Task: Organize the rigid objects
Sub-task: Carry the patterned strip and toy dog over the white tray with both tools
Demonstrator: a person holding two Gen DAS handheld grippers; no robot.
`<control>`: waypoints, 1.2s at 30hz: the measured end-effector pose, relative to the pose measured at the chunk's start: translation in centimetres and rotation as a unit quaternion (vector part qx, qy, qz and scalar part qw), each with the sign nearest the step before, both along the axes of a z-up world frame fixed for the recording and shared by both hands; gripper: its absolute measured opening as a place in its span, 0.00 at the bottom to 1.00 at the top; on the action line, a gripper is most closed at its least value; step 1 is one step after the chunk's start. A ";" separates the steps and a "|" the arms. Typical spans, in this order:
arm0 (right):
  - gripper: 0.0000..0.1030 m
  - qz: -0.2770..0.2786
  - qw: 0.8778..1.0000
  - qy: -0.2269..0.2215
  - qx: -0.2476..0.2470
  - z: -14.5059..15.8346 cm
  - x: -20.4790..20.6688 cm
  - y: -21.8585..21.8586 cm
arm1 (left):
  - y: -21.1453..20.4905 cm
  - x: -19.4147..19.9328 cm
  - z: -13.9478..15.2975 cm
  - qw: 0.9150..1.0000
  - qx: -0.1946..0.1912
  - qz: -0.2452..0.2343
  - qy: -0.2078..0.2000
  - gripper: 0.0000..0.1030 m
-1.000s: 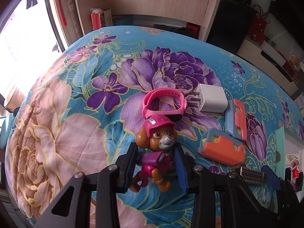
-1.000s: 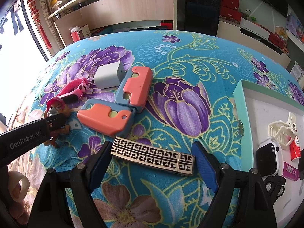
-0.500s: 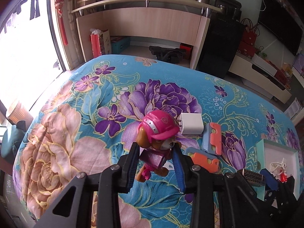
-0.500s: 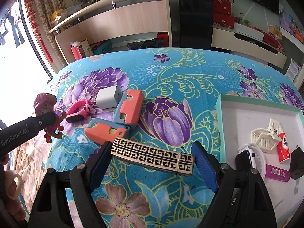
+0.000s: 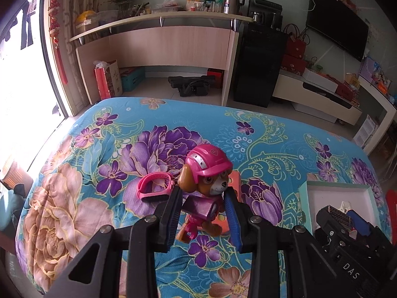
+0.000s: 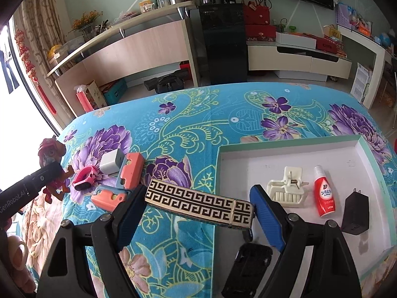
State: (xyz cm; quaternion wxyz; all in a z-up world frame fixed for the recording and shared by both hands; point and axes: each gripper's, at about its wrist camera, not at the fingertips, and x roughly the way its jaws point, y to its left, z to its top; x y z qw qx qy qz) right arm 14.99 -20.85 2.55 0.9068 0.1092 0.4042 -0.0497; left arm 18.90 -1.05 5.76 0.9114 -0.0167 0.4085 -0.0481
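Note:
My left gripper (image 5: 202,212) is shut on a toy dog (image 5: 206,188) with a pink helmet and holds it above the floral cloth. The toy also shows at the left of the right wrist view (image 6: 50,154). My right gripper (image 6: 198,202) is shut on a long bar with a black-and-cream key pattern (image 6: 199,202), held in the air over the left edge of the white tray (image 6: 367,149). That bar shows in the left wrist view (image 5: 338,214) too.
On the cloth lie a pink watch band (image 6: 85,177), a white charger (image 6: 111,161) and two orange-and-blue pieces (image 6: 131,172), (image 6: 109,196). The tray holds a cream hair clip (image 6: 289,186), a red bottle (image 6: 323,195), a black charger (image 6: 356,214) and a black object (image 6: 248,268).
Both grippers have risen with their objects. The right one has carried the patterned bar rightward over the tray's edge. The left one has lifted the toy dog off the cloth.

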 end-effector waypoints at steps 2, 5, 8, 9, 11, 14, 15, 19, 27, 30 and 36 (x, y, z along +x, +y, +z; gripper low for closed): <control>0.82 -0.014 1.000 -0.006 -0.002 0.5 -0.4 -1.3 | -1.6 -0.2 0.3 1.000 0.004 -0.019 -0.006 0.36; 0.82 -0.037 0.999 -0.013 -0.008 1.1 -1.0 -3.3 | -4.1 -0.6 0.8 0.999 0.002 -0.051 -0.013 0.36; 0.82 -0.064 0.998 -0.014 -0.018 1.5 -1.7 -5.5 | -6.6 -1.0 0.8 0.997 0.010 -0.079 -0.018 0.36; 0.82 -0.073 0.997 -0.014 -0.020 1.6 -1.9 -6.2 | -7.4 -1.2 0.8 0.996 0.015 -0.088 -0.021 0.36; 0.82 -0.091 0.995 -0.015 -0.023 1.7 -2.3 -7.7 | -8.9 -1.5 0.6 0.994 0.022 -0.107 -0.025 0.36; 0.82 -0.118 0.993 -0.014 -0.023 1.7 -3.0 -9.8 | -11.1 -1.8 0.0 0.991 0.027 -0.132 -0.022 0.36; 0.82 -0.126 0.992 -0.014 -0.022 1.7 -3.3 -10.5 | -11.7 -1.9 -0.2 0.990 0.029 -0.138 -0.021 0.36; 0.82 -0.155 0.988 -0.014 -0.014 1.5 -4.0 -12.7 | -14.2 -2.2 -0.9 0.985 0.042 -0.165 -0.023 0.36; 0.82 -0.180 0.984 -0.007 -0.007 0.8 -4.5 -14.9 | -17.1 -1.7 -2.6 0.981 0.029 -0.192 0.006 0.36; 0.82 -0.185 0.983 0.002 -0.017 0.4 -4.3 -15.3 | -17.7 -1.3 -3.1 0.982 0.027 -0.188 0.013 0.36; 0.82 -0.196 0.980 0.017 -0.027 -0.4 -4.2 -16.3 | -19.0 -1.0 -4.1 0.981 0.037 -0.190 0.026 0.36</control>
